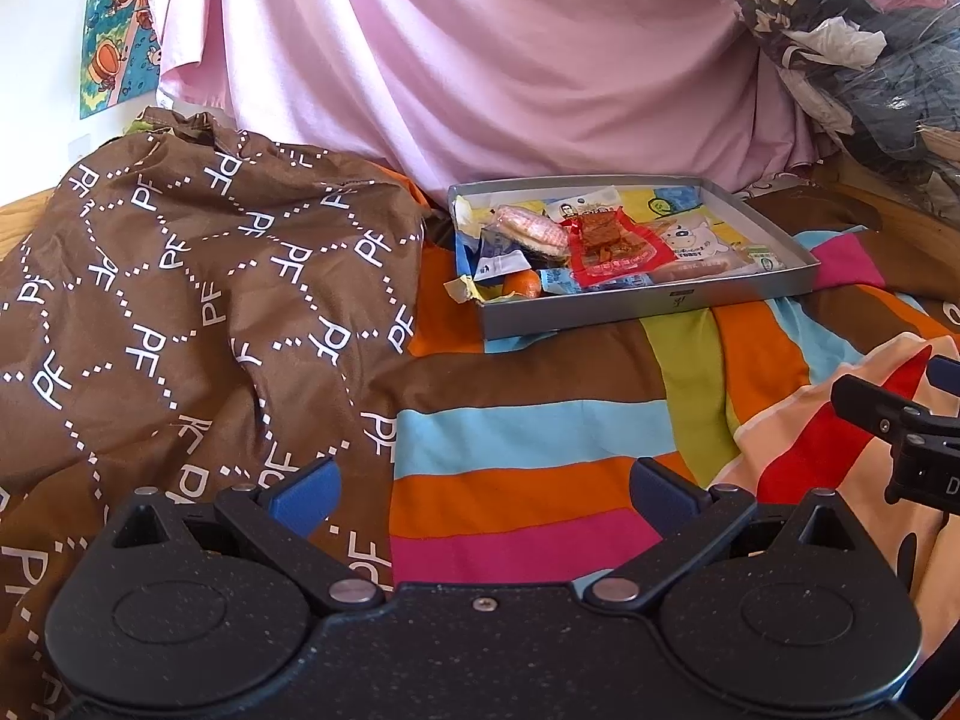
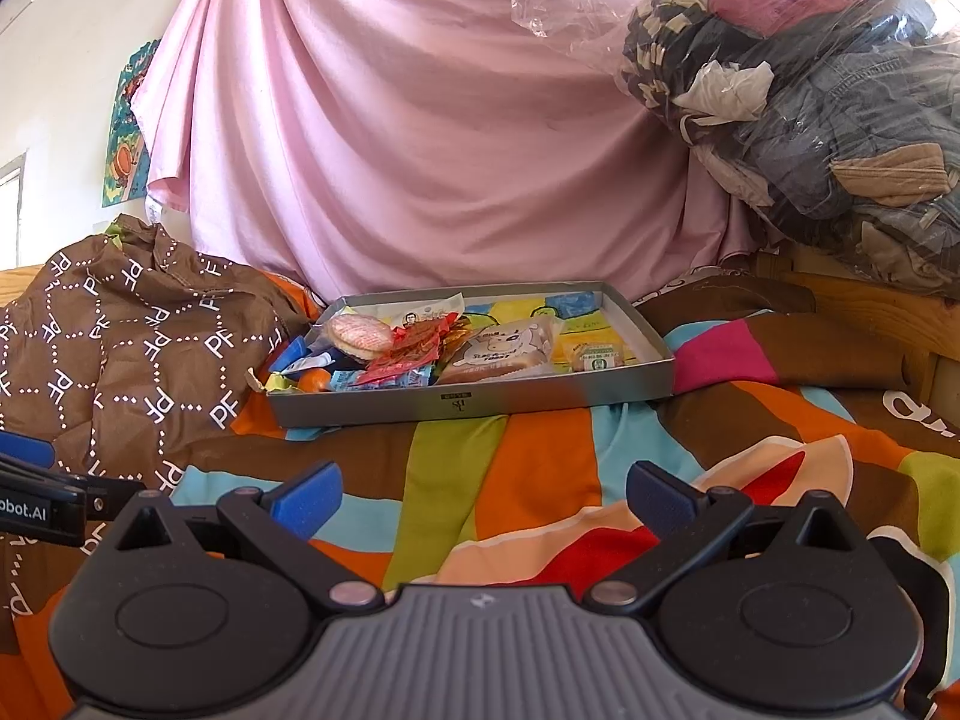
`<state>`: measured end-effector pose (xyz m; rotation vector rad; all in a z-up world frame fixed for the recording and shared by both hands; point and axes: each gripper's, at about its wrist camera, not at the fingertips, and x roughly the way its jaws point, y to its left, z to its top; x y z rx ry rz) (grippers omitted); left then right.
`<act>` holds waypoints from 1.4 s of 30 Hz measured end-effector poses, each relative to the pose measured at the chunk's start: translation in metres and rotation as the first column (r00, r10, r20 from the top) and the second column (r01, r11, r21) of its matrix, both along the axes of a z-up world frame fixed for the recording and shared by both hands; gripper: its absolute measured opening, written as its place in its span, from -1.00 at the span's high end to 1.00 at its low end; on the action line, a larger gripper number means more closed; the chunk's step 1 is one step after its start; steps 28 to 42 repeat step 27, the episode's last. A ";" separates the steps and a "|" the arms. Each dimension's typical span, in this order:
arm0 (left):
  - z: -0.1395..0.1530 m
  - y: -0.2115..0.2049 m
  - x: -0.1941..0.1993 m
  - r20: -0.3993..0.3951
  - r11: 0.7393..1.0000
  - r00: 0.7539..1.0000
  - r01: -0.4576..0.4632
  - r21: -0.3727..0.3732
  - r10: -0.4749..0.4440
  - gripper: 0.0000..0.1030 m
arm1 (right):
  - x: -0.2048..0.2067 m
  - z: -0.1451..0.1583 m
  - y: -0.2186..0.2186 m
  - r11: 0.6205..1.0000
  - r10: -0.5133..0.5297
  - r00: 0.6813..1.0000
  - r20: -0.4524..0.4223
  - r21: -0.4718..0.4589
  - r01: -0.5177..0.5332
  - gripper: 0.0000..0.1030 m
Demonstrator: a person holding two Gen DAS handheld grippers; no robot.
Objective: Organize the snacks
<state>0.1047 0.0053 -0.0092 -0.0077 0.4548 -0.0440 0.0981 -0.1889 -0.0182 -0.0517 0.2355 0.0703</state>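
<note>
A shallow grey tray point(image 1: 600, 305) point(image 2: 480, 405) rests on the striped bedspread and holds several snacks. Among them are a red packet of spicy strips point(image 1: 618, 240) point(image 2: 414, 339), round pink-wrapped crackers point(image 1: 531, 228) point(image 2: 359, 335), a white toast pack with a cartoon animal point(image 1: 690, 240) point(image 2: 501, 351), a small orange point(image 1: 521, 284) point(image 2: 313, 381) and blue wrappers. My left gripper point(image 1: 483, 495) is open and empty, well short of the tray. My right gripper point(image 2: 483, 498) is also open and empty, low over the bedspread in front of the tray.
A crumpled brown quilt with white lettering point(image 1: 180, 300) point(image 2: 120, 348) lies left of the tray. A pink sheet point(image 1: 480, 60) point(image 2: 420, 120) hangs behind. A clear bag of clothes point(image 1: 870, 48) point(image 2: 810, 108) sits at the right on a wooden ledge point(image 2: 870, 300).
</note>
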 end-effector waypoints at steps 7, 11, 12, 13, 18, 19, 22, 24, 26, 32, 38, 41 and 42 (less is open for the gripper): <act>0.000 0.000 0.000 -0.002 1.000 1.000 0.001 0.000 -0.001 -0.98 | 0.000 0.000 0.000 1.000 0.001 1.000 0.000 0.000 -0.001 -1.00; 0.001 -0.001 0.001 -0.024 1.000 1.000 -0.012 -0.001 0.012 -0.98 | 0.000 0.000 0.000 1.000 0.000 1.000 0.000 0.000 0.000 -1.00; 0.002 -0.001 0.003 -0.040 1.000 0.999 -0.018 -0.003 0.018 -0.98 | 0.000 0.000 0.000 1.000 0.000 1.000 0.000 -0.001 0.000 -1.00; 0.003 -0.002 0.004 -0.049 1.000 0.999 -0.020 -0.001 0.020 -0.98 | 0.000 0.000 0.000 1.000 -0.001 1.000 0.000 -0.001 0.001 -1.00; 0.004 -0.005 0.005 -0.074 1.000 0.997 0.013 -0.006 -0.013 -0.98 | 0.000 0.000 -0.001 1.000 -0.001 1.000 -0.002 0.001 0.001 -1.00; 0.004 -0.005 0.004 -0.073 1.000 0.997 0.018 -0.012 -0.019 -0.97 | 0.000 0.000 -0.001 1.000 -0.001 1.000 -0.002 0.001 0.001 -1.00; 0.005 -0.007 0.004 -0.074 0.999 0.996 0.047 -0.022 -0.049 -0.96 | 0.000 0.000 0.000 1.000 -0.001 1.000 -0.003 0.002 0.001 -1.00; 0.006 -0.009 0.003 -0.067 0.998 0.996 0.057 -0.014 -0.058 -0.96 | 0.000 0.000 0.000 1.000 -0.002 1.000 -0.004 0.002 0.002 -1.00; 0.006 -0.010 0.003 -0.066 0.998 0.996 0.064 -0.013 -0.065 -0.96 | 0.000 0.000 0.000 1.000 -0.003 1.000 -0.005 0.003 0.003 -1.00; 0.005 -0.010 0.003 -0.070 0.998 0.995 0.066 -0.015 -0.067 -0.96 | 0.000 0.000 0.000 1.000 -0.002 1.000 -0.005 0.004 0.002 -1.00; 0.005 -0.010 0.003 -0.070 0.998 0.995 0.066 -0.015 -0.067 -0.96 | 0.000 0.000 0.000 1.000 -0.002 1.000 -0.005 0.004 0.002 -1.00; 0.005 -0.010 0.003 -0.070 0.998 0.995 0.066 -0.015 -0.067 -0.96 | 0.000 0.000 0.000 1.000 -0.002 1.000 -0.005 0.004 0.002 -1.00; 0.005 -0.010 0.003 -0.070 0.998 0.995 0.066 -0.015 -0.067 -0.96 | 0.000 0.000 0.000 1.000 -0.002 1.000 -0.005 0.004 0.002 -1.00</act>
